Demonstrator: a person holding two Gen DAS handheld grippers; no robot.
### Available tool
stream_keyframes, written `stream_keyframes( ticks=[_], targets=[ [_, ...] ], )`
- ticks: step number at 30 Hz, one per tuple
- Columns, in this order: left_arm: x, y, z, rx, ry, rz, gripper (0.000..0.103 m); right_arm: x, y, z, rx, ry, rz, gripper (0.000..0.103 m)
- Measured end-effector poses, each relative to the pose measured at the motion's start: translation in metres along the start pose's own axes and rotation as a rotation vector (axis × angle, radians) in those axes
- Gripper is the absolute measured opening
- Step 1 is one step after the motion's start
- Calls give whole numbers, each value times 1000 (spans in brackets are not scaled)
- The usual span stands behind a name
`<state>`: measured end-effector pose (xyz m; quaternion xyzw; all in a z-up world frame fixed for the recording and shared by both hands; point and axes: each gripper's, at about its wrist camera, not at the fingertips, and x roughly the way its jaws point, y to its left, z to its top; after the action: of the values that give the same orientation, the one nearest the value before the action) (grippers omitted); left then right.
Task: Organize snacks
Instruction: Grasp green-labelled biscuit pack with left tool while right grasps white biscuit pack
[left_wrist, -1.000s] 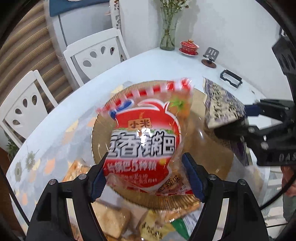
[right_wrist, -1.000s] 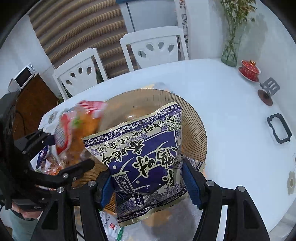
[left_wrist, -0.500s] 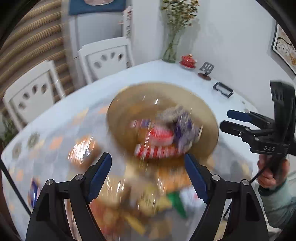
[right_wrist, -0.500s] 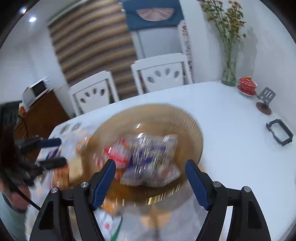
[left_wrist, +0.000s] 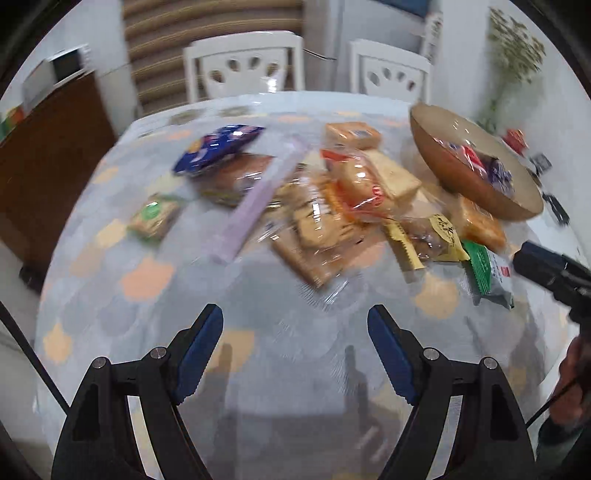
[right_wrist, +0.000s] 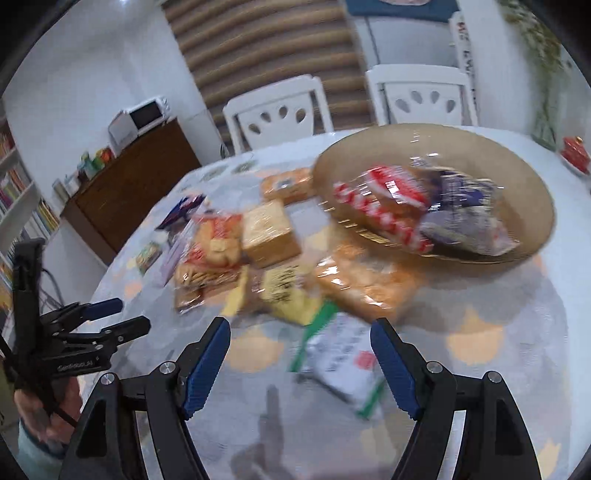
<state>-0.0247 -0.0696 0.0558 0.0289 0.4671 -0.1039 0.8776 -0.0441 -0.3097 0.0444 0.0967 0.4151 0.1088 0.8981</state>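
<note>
Left jaws: the left gripper (left_wrist: 295, 349) stands with jaws wide apart, nothing between them, above bare patterned bench (left_wrist: 147, 280) surface.
Right jaws: the right gripper (right_wrist: 301, 363) likewise has jaws spread and empty; a white packet with green edges (right_wrist: 338, 363) lies on the bench between the blue pads (right_wrist: 207, 360), not touching them.
Bowl: the brown ribbed bowl (right_wrist: 480, 147) sits at 1 o'clock in the right wrist view, at 2 o'clock in the left wrist view.
Bowl contents: a red-and-white snack bag (right_wrist: 384, 206) and a purple snack bag (right_wrist: 465, 218) lie side by side inside, red at 9 o'clock of purple.
Loose snacks: a heap of clear-wrapped biscuits (left_wrist: 321, 218) lies at 12 o'clock of the left gripper; a yellow-label packet (left_wrist: 439, 236) and an orange packet (left_wrist: 480, 225) lie near the bowl's base.
Outliers: a blue bag (left_wrist: 218, 147) at 11 o'clock, a long lilac packet (left_wrist: 255, 199) just beside it, and a small green-label packet (left_wrist: 153, 218) at 10 o'clock, apart from the heap.
Image quality: both views are motion-blurred; print on the packets is unreadable.
</note>
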Motion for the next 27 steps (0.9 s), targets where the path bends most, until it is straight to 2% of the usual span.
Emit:
stream_keyframes(
  ticks=[6,15,19,27],
  targets=[
    [-17,3,-9,5,-10,11,80,6,31,-6,-30,46,5,76],
    [-28,4,-5,32,-33,-25,80,2,41,-5,8,61,-13,76],
    [-24,6,-4,39,-37,-32,80,1,47,-3,-9,69,-23,76],
    [2,28,-8,17,19,-25,80,22,58,6,-49,108,-41,77]
  ],
)
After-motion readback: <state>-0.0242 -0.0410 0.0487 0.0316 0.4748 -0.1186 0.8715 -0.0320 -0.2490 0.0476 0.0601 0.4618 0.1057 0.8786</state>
